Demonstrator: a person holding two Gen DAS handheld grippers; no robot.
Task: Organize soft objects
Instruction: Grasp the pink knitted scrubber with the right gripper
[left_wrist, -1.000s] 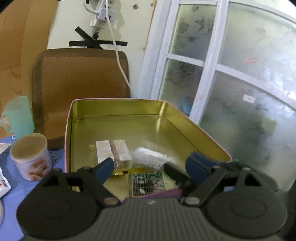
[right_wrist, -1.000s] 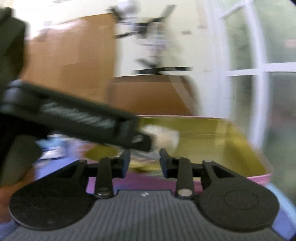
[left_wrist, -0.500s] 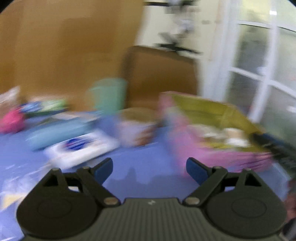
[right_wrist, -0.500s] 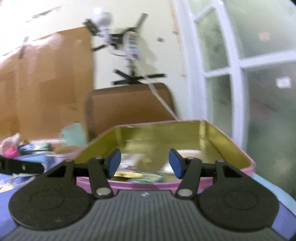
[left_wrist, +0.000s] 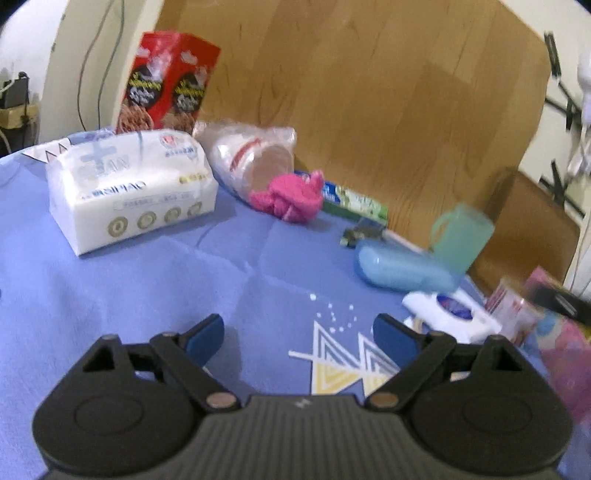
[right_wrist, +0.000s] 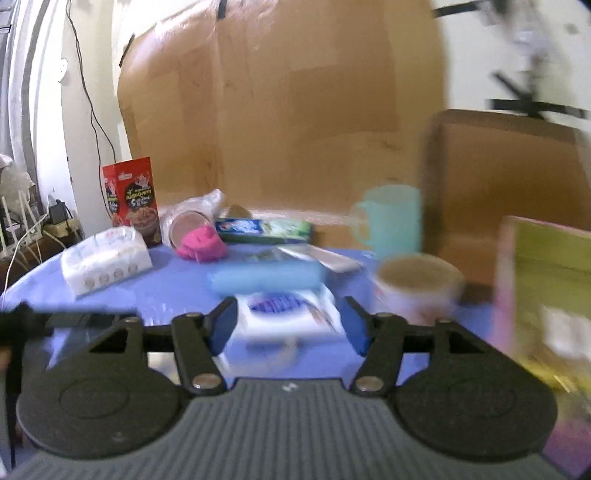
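Both the left claw (left_wrist: 297, 328) and right claw (right_wrist: 289, 325) gape empty, a few items apparently in the tin (right_wrist: 546, 295), while the pink cloth (left_wrist: 290, 195), tissue pack (left_wrist: 129, 188) and wipes pack (right_wrist: 286, 308) wait on the bench (left_wrist: 147, 280).

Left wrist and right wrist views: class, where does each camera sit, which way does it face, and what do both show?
Left wrist: behind the open left gripper, facing the tissue pack and pink cloth.
Right wrist: behind the open right gripper, facing the white packet and tin.
Shared: pink cloth, tissue pack, teal cup.

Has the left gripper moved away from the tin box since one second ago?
Yes. The left gripper swung left; the pink tin box now sits at its view's right edge.
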